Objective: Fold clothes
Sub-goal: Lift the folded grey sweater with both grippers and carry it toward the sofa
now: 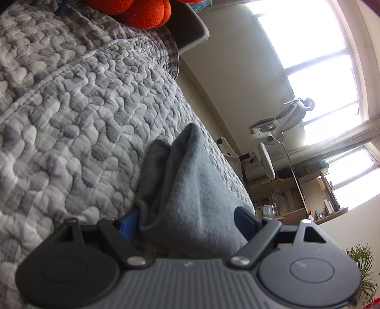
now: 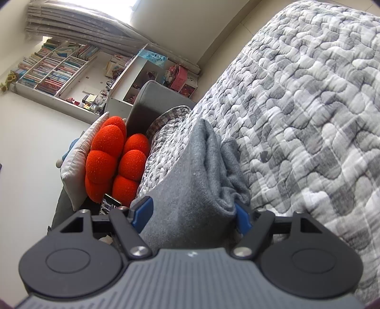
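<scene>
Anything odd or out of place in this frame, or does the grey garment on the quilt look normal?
Nothing damaged or spilled. The grey garment lies bunched in loose folds on the quilt, running between the fingers of the right gripper and the left gripper, whose fingers are opening. One small dark spot marks the quilt.

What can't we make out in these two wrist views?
- Left wrist: grey garment fills the left hand-held gripper; lower part hidden behind the gripper body. Pad contact unclear.
- Right wrist: right hand-held gripper likewise; garment type unreadable.
- Orange cushion: cut off by the top edge, left view.
</scene>
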### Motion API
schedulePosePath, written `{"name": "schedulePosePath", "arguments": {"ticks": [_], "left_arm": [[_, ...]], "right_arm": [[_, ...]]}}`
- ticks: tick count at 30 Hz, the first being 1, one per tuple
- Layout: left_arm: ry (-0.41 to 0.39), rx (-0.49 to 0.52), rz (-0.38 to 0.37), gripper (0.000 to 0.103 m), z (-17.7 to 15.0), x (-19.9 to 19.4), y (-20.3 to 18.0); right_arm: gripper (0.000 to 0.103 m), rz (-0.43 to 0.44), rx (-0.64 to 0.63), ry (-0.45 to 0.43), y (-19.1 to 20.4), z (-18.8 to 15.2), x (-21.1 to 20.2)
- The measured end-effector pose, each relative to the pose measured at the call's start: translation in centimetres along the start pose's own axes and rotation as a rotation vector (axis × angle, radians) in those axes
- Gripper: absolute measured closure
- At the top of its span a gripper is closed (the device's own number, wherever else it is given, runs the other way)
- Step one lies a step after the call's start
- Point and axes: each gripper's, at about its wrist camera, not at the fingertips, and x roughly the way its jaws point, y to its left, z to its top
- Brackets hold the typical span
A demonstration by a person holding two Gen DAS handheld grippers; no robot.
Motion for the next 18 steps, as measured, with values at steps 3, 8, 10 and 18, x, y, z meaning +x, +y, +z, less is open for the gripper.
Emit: {"name": "schedulePosePath", "arguments": {"ticks": [3,8,10,18], "left_arm": [[0.003,0.035,0.004,0.018,0.1,0.7,-0.5],[0.009,0.067,0.003,0.014,0.5,1.9,-1.3],[0.009,0.059,-0.001,0.014,0.8,2.0,-1.3],[0.009,0.07,-0.005,0.022,0.8,1.8,-0.8]], "right_arm": [[0.028,-0.005,-0.03,0.009,0.3,0.2,0.4],[0.028,-0.01,-0.097,0.067,0.8,1.1,1.5],[0.028,-0.001,-0.082,0.081,0.4,1.6,1.2],[0.028,-0.052,-0.107,0.113,-0.4,1.5,-0.7]]}}
